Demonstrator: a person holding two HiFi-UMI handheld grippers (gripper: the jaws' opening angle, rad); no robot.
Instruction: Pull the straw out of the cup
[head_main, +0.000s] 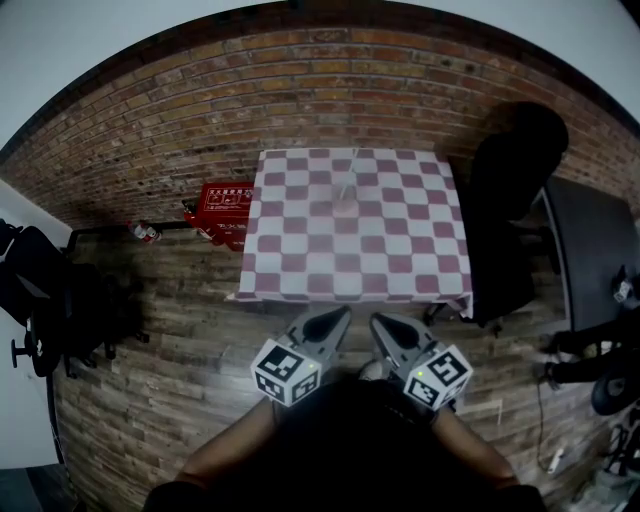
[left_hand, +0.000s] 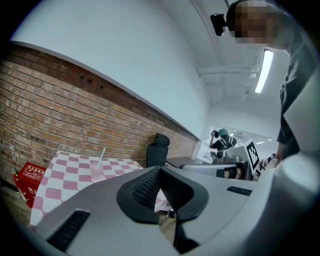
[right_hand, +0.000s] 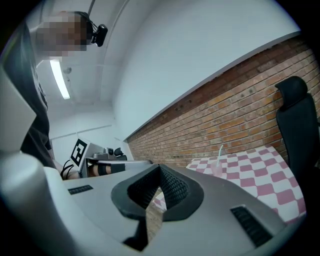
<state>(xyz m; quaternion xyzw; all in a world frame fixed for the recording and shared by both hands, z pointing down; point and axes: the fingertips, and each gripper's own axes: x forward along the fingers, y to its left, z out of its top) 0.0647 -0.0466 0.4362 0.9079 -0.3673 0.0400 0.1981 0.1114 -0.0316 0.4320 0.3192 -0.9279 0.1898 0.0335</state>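
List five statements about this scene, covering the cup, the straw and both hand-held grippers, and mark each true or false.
1. The straw stands in the cup. True.
2. The left hand-held gripper grips the straw. False: it is shut on nothing, short of the table.
3. The cup stands on the checkered table. True.
4. The right hand-held gripper is wide open. False: its jaws are shut and empty.
5. The red box lies on the table. False: it is on the floor beside the table.

The tablecloth (head_main: 400, 262) is red-and-white checked, the cup (left_hand: 96, 172) pale pink, the box (head_main: 225, 208) red.
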